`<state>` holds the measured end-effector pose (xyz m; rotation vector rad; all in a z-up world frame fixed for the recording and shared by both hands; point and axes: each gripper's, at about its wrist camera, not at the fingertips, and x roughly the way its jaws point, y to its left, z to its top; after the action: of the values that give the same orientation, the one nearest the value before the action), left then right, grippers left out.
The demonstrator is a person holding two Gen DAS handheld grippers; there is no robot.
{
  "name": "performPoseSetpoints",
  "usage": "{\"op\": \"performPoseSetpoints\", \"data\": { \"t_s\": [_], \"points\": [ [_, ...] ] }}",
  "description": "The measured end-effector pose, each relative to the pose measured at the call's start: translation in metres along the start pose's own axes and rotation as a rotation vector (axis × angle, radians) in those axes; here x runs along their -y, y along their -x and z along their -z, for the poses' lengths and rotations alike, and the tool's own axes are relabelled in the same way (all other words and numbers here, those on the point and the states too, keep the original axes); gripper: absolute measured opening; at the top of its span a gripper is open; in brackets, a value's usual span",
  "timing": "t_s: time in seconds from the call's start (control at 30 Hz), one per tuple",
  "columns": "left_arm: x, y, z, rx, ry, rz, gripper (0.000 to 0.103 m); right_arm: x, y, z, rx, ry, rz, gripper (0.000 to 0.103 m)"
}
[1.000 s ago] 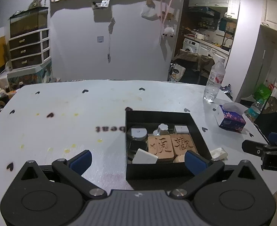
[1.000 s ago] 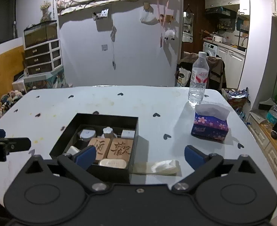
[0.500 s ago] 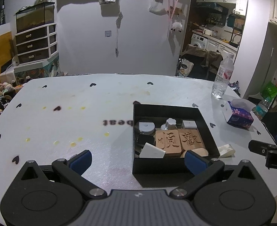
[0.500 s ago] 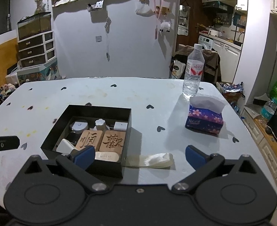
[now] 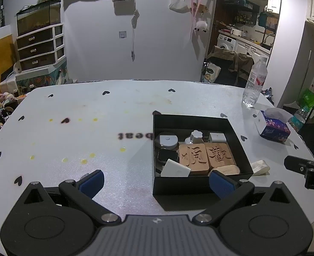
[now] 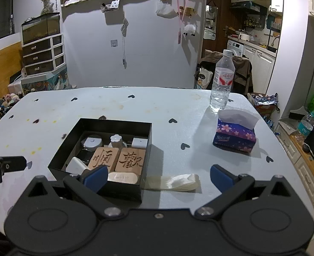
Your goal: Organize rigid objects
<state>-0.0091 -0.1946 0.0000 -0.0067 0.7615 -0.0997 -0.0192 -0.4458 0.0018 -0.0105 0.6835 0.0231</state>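
Observation:
A black open box (image 5: 191, 119) (image 6: 114, 123) stands on the white table. It holds two carved wooden blocks (image 5: 206, 155) (image 6: 118, 160), a white round device (image 5: 166, 139), a smartwatch (image 5: 167, 155), a white square piece (image 5: 175, 169), a small white knob (image 5: 196, 136) and a beige case (image 6: 122, 178). My left gripper (image 5: 156, 183) is open and empty, near the box's front left corner. My right gripper (image 6: 157, 177) is open and empty, over the box's front right corner and a crumpled cream strip (image 6: 172, 182).
A purple tissue box (image 6: 235, 134) and a clear water bottle (image 6: 222, 81) stand at the right of the table (image 5: 71, 140). The table edge is close on the right. A chair and kitchen units lie beyond.
Both grippers have drawn back and risen slightly, so the box and table look smaller and farther. Both stay open and empty.

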Motion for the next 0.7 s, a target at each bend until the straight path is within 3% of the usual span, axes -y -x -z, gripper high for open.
{"op": "performPoseSetpoints", "data": {
  "t_s": [0.7],
  "points": [
    [-0.0021,-0.0020,-0.0024,0.004,-0.010,0.011,0.103,-0.0053,-0.0010,-0.0009,-0.001,0.000,0.004,0.103]
  ]
}}
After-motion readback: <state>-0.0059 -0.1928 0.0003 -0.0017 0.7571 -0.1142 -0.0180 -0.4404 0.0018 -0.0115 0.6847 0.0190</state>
